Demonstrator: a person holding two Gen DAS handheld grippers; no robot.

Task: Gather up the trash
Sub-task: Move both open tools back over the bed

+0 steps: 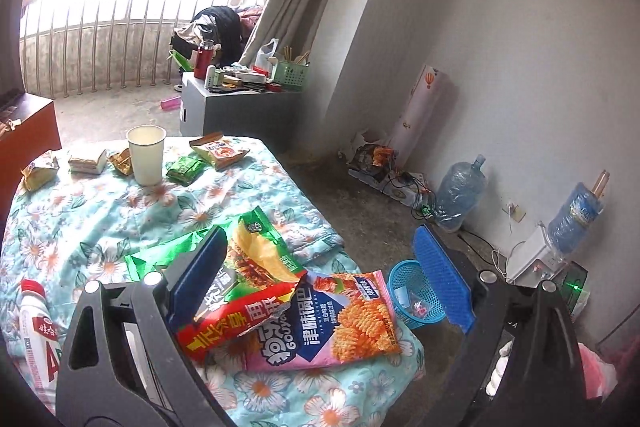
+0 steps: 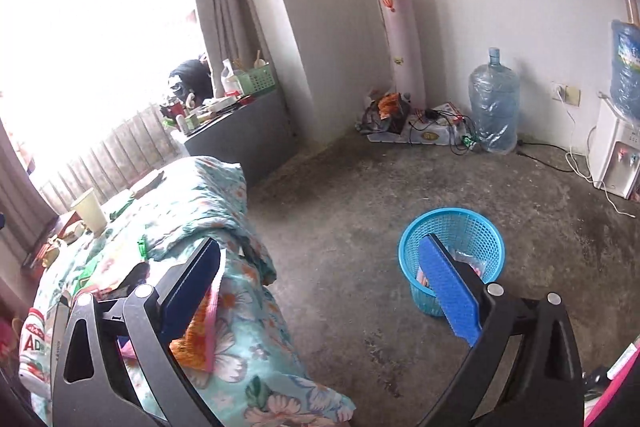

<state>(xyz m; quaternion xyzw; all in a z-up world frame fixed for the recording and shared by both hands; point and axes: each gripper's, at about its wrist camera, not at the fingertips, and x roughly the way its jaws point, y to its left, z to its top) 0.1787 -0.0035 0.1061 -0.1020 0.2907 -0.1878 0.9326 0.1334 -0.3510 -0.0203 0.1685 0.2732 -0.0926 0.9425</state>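
The left gripper [image 1: 320, 275] stands wide apart with nothing clamped. Its jaws frame the snack bags at lower centre of the left view: a pink bag [image 1: 320, 331] lying flat on the quilt [image 1: 120, 211], a torn red wrapper [image 1: 240, 319] over it, and a green bag [image 1: 264, 247] behind. The left pad looks to rest against or just above the green bag; I cannot tell which.

The right gripper [image 2: 320, 287] is also spread wide and empty. Its right finger crosses the blue basket [image 2: 452, 255] on the floor at centre right of the right view; its left finger sits over the quilt's edge.

Risks, as I judge them: the bags overlap, so closing on the heap may catch only the top wrapper and drag the rest off the quilt's edge onto the floor. A low grab could pinch the quilt too. The torn wrapper may spill crumbs. The basket is light and small, so a bag dropped from high up may miss it or tip it.

Both grippers tilt downward and forward, the left over the bags, the right toward the floor and basket.

More trash waits at the upper left of the left view: a paper cup [image 1: 146, 155] and small packets [image 1: 218, 149]. A bottle [image 1: 38, 327] lies at lower left.
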